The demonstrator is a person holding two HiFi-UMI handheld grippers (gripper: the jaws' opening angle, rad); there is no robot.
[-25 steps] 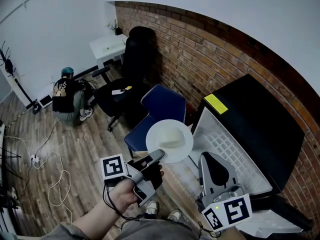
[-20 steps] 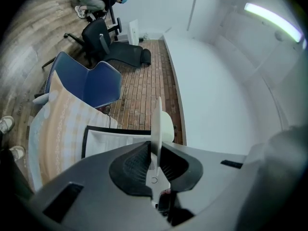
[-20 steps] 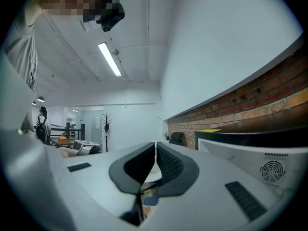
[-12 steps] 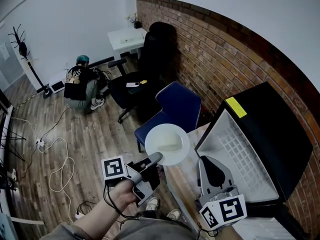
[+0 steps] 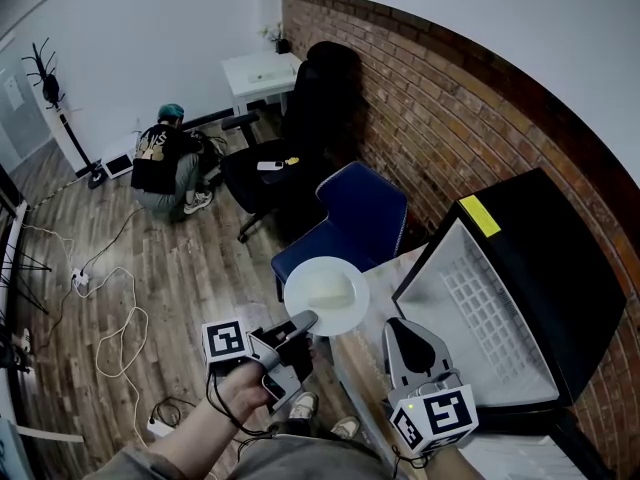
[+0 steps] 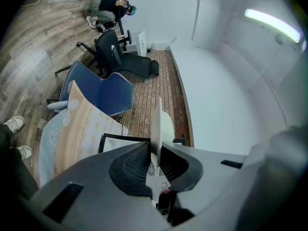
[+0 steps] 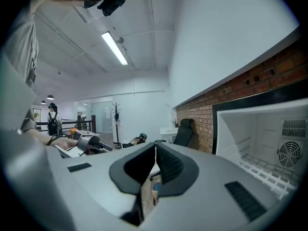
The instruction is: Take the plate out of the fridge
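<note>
A round white plate (image 5: 326, 295) with a pale lump on it hangs over the edge of a cloth-covered table (image 5: 392, 268), left of the fridge. My left gripper (image 5: 303, 324) is shut on its near rim. In the left gripper view the plate (image 6: 157, 124) stands edge-on between the pads. The black fridge (image 5: 545, 268) stands open at the right and shows its white inside (image 5: 478, 313). My right gripper (image 5: 413, 349) hovers in front of the fridge, jaws together with nothing in them; its view shows the fridge's inside (image 7: 262, 134).
A blue chair (image 5: 355, 213) stands just beyond the plate, with a black office chair (image 5: 300, 118) and a white desk (image 5: 262, 71) behind it along the brick wall (image 5: 450, 108). A person (image 5: 165, 163) crouches on the wood floor. Cables (image 5: 110, 318) lie at the left.
The left gripper and the plate have drifted slightly left and nearer, away from the fridge. The right gripper has shifted a little left. The head view has swung.
</note>
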